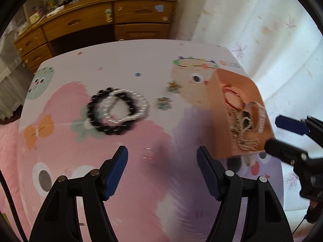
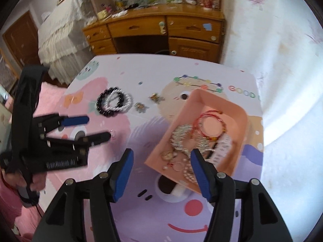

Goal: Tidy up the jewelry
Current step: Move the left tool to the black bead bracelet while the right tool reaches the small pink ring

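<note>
A black bead bracelet point(image 1: 91, 109) and a white pearl bracelet point(image 1: 139, 109) lie overlapped on the cartoon-print table; they also show in the right wrist view point(image 2: 101, 105). Two small brooches point(image 1: 164, 103) point(image 1: 173, 86) lie to their right. A small ring point(image 2: 113, 134) lies by the left gripper's tip. A peach tray point(image 1: 220, 121) point(image 2: 238, 125) holds a red string bracelet point(image 2: 212, 125), silver chains and pearls. My left gripper point(image 1: 162, 159) is open and empty above the table. My right gripper point(image 2: 161, 161) is open and empty at the tray's near edge.
The table's patterned cover point(image 2: 141, 181) runs to a far edge in front of a wooden desk point(image 2: 157, 32) with drawers. A white curtain point(image 2: 282, 60) hangs to the right. A pink bedspread point(image 2: 50, 92) lies to the left.
</note>
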Available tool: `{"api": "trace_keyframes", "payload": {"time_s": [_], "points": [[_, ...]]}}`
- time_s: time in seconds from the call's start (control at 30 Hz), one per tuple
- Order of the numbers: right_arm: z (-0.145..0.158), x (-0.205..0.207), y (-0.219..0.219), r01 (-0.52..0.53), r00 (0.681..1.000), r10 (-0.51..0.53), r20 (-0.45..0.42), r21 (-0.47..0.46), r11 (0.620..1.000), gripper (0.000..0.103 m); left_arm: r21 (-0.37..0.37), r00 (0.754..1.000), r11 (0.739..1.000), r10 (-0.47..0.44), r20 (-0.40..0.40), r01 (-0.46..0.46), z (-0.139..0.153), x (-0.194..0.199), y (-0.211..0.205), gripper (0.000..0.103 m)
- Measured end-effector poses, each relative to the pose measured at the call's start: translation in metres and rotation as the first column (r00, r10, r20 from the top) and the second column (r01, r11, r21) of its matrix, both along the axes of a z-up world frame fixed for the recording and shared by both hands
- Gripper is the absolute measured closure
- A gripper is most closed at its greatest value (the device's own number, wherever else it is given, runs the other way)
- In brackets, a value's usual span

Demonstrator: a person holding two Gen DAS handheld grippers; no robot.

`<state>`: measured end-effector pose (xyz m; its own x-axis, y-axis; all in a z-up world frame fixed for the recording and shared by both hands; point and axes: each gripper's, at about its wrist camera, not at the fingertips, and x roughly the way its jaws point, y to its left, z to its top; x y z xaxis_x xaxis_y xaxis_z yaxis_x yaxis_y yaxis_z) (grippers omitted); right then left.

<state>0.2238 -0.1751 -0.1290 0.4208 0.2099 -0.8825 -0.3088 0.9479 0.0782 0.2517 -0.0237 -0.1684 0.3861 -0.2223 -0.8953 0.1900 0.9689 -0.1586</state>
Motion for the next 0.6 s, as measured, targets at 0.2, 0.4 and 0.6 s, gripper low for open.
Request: {"api": "trace_keyframes", "payload": {"time_s": [0.2,0.4,0.6], "points": [[-0.017,0.001,0.042,-0.017,1.000,0.018,-0.026,0.038,0.999,0.044,0.037,0.998,0.997,0.066,0.007,-0.066,0.001,0.017,0.042,0.034],[-0.041,0.000,0.080,0.041,0.999,-0.036,-0.032,0.165,0.985,0.044,0.054,0.996,0.995,0.081,0.032,-0.082,0.005,0.045,0.076,0.034],[-0.060,-0.004,0.108,0.105,0.991,-0.114,0.064,0.131,0.986,0.047,0.032,0.993,0.994,0.103,0.052,-0.104,-0.007,0.074,0.096,0.040]]}}
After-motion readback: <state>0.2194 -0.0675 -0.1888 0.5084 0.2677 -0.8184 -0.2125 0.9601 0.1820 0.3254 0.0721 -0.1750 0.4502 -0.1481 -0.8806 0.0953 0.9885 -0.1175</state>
